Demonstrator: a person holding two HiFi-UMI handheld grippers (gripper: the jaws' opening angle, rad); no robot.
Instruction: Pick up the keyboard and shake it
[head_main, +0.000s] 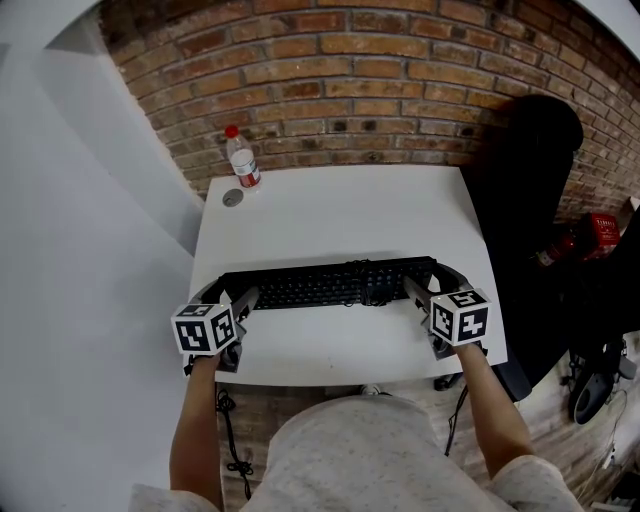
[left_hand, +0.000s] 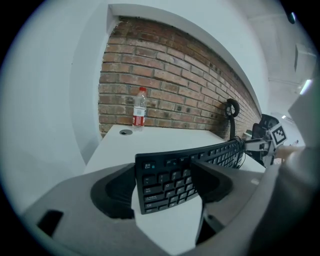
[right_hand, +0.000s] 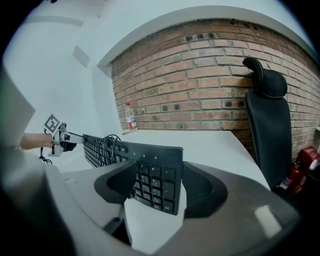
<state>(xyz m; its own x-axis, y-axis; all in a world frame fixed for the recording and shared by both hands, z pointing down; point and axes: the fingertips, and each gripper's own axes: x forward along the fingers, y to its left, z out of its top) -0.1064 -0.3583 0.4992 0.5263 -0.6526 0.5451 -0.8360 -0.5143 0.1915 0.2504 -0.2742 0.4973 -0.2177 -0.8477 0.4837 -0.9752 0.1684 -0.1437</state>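
Note:
A black keyboard (head_main: 330, 285) stretches across the near part of the white table (head_main: 340, 210). My left gripper (head_main: 228, 292) is shut on its left end, one finger behind and one in front. In the left gripper view the keyboard (left_hand: 165, 190) fills the gap between the dark pads (left_hand: 112, 192) of that gripper (left_hand: 162, 172). My right gripper (head_main: 436, 282) is shut on the number-pad end. The right gripper view has that end (right_hand: 156, 185) clamped between the fingers of the gripper (right_hand: 159, 176). A loop of cable (right_hand: 107, 145) lies on the keys.
A plastic water bottle (head_main: 243, 160) with a red cap stands at the table's far left corner beside a round cable hole (head_main: 232, 198). A black office chair (head_main: 530, 170) and a red fire extinguisher (head_main: 590, 232) stand to the right. A brick wall runs behind.

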